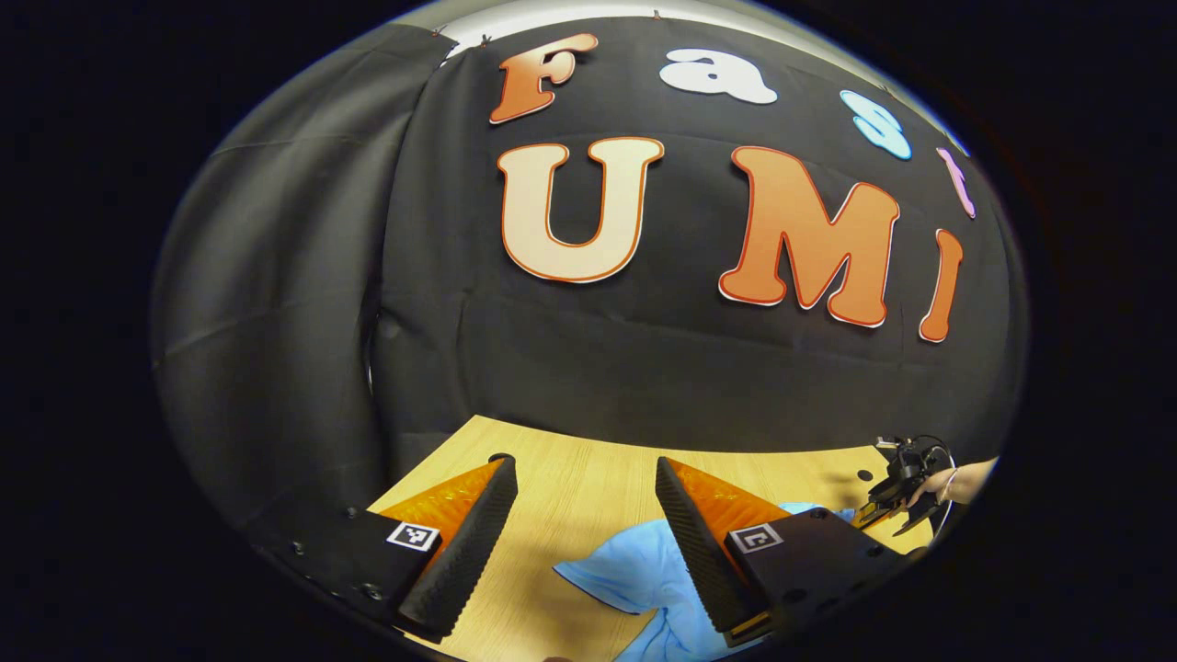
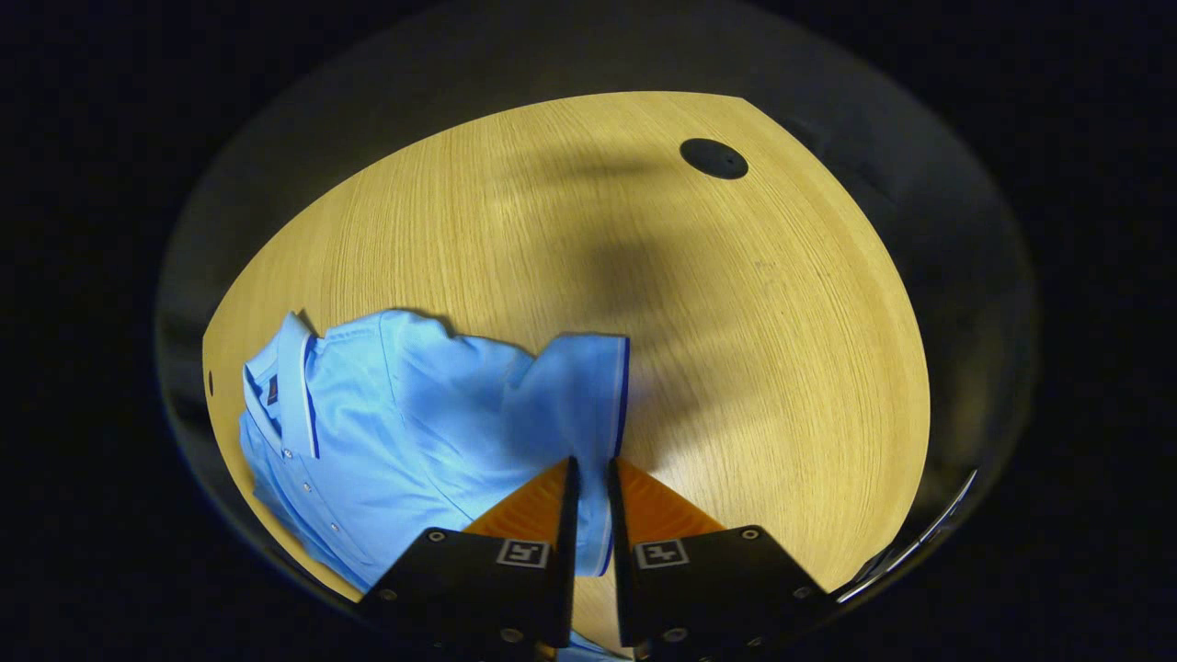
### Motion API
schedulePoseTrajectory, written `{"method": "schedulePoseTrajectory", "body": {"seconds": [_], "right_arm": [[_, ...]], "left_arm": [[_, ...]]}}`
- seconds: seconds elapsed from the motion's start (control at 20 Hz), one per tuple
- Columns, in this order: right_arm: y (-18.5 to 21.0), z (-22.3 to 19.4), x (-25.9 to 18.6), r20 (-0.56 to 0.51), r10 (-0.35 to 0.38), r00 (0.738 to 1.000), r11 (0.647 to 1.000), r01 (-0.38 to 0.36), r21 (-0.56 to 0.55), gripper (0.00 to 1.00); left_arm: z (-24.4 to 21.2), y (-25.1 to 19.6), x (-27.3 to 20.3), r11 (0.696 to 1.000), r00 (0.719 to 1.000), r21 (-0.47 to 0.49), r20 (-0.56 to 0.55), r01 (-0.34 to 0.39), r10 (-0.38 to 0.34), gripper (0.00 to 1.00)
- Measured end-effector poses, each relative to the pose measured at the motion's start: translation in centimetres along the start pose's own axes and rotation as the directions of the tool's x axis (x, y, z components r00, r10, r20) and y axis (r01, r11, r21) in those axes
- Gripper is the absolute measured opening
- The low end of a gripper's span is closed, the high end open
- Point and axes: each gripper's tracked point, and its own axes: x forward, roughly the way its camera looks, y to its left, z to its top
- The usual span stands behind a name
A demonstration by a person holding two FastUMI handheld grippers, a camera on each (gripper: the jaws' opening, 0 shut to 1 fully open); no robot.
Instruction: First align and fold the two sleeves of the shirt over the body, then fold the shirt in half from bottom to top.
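shirt (image 2: 405, 432) lies lower left of the right gripper view on the table (image 2: 736, 349), soft, light, floppy.
right gripper (image 2: 588, 478) is clamped on the sleeve hem (image 2: 622, 405); left gripper (image 1: 586, 478) stands apart; hems and seams look like the best holds.

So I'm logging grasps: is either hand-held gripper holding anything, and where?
The right hand-held gripper pinches the shirt at its sleeve hem; the left holds nothing.

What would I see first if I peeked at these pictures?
The bright blue shirt, crumpled on the wooden table. The right claw is pinched on its sleeve. The left claw hangs wide open above the shirt's other side.
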Motion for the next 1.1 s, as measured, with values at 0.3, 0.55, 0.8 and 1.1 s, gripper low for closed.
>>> {"method": "schedulePoseTrajectory", "body": {"seconds": [0.3, 0.55, 0.8, 1.1], "right_arm": [[0.4, 0.8, -1.5, 0.048, 0.033, 0.998, 0.999, -0.031, -0.029, 0.01], [1.5, 1.1, -4.9, 0.096, 0.053, 0.994, 0.996, -0.045, -0.078, 0.0], [5.4, 0.8, -8.7, 0.147, 0.096, 0.984, 0.985, -0.073, -0.156, 0.0], [12.0, -0.8, -11.5, 0.16, 0.159, 0.974, 0.964, -0.118, -0.239, 0.0]], "left_arm": [[0.1, 1.1, -0.8, 1.0, 1.0, 0.019, 0.007, -0.014, 0.014, 1.0], [0.3, 2.5, -1.6, 1.0, 1.0, 0.002, 0.02, -0.012, 0.012, 0.99], [0.9, 4.5, -2.7, 1.0, 0.999, -0.016, 0.04, -0.01, 0.011, 0.99], [1.3, 7.8, -3.9, 0.999, 0.998, -0.026, 0.053, -0.028, 0.029, 0.95]]}}
